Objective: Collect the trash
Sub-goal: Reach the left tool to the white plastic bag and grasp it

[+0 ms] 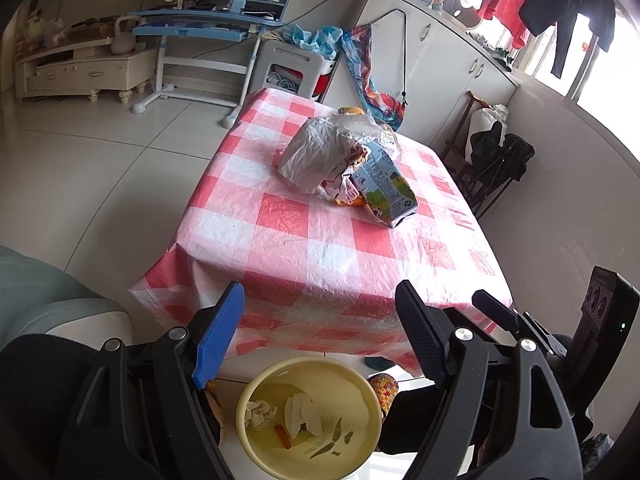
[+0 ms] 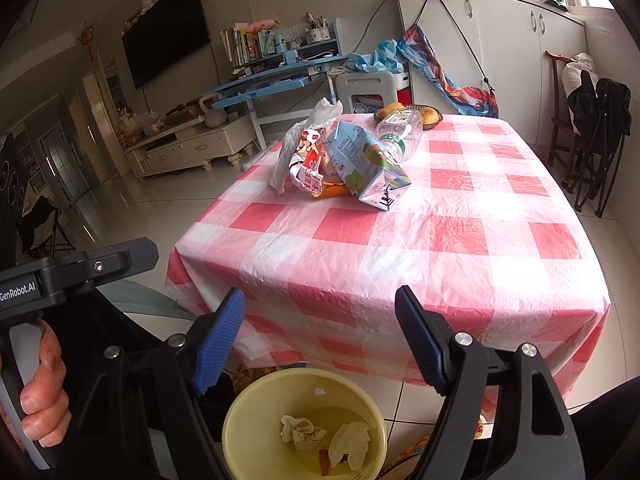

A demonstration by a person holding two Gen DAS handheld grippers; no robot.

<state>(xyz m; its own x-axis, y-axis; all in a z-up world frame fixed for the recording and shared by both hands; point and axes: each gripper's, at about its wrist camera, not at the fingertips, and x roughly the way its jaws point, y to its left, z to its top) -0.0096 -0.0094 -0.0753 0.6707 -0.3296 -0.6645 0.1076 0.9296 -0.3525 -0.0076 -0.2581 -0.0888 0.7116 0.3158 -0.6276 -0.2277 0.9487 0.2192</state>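
Note:
A heap of trash lies on the red-and-white checked table (image 1: 320,240) (image 2: 460,248): a crumpled white plastic bag (image 1: 316,152) (image 2: 296,140), a blue drink carton (image 1: 384,188) (image 2: 368,164), a printed wrapper (image 2: 308,168) and a clear plastic bottle (image 2: 400,132). A yellow bin (image 1: 308,412) (image 2: 304,424) stands on the floor below the table's near edge, with crumpled tissues in it. My left gripper (image 1: 320,320) and right gripper (image 2: 320,320) both hang open and empty above the bin, well short of the heap.
A dish of oranges (image 2: 424,114) sits at the table's far edge. A dark folded chair (image 2: 596,128) stands right of the table, white cabinets (image 2: 500,40) behind it. A blue desk (image 2: 276,76) and a grey stool (image 2: 368,84) lie beyond. A hand (image 2: 44,392) grips the other handle.

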